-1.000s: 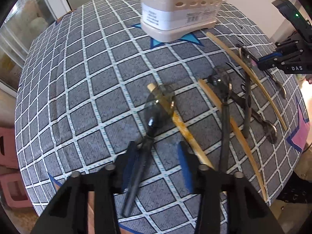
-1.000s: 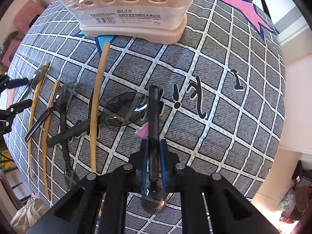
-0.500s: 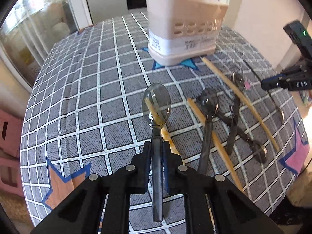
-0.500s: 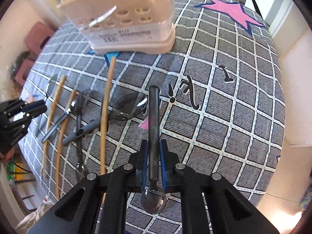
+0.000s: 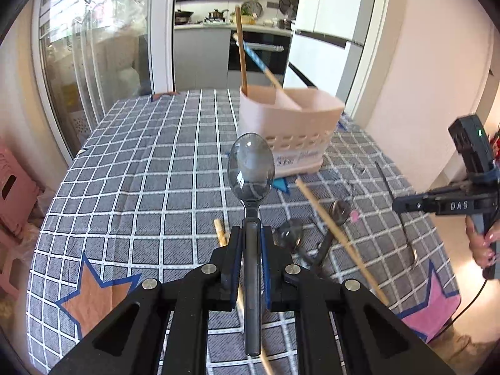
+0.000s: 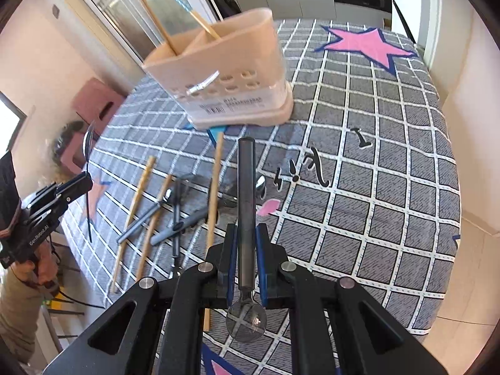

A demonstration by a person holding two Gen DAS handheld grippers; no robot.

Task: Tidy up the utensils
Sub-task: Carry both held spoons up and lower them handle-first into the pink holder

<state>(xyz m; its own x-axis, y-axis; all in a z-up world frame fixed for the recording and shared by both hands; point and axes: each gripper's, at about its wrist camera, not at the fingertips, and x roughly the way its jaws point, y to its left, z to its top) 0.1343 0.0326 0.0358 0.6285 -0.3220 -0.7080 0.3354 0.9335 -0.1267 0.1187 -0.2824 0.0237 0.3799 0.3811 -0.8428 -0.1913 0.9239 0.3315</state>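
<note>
My left gripper is shut on the handle of a clear grey plastic spoon, bowl pointing away, lifted above the table. My right gripper is shut on a second grey spoon, its handle pointing forward and its bowl hanging back under the jaws. The beige utensil holder stands at the table's far side with a few sticks in it. Wooden chopsticks and dark spoons lie loose on the cloth below both grippers.
The table carries a grey checked cloth with star prints. Pink stools stand off its left edge. A glass door, a kitchen counter and white walls surround it. The other gripper and a hand show at the right of the left wrist view.
My left gripper closed on the spoon and lifted it off the cloth. Both grippers rose and tilted up, bringing the holder's open top into view.
</note>
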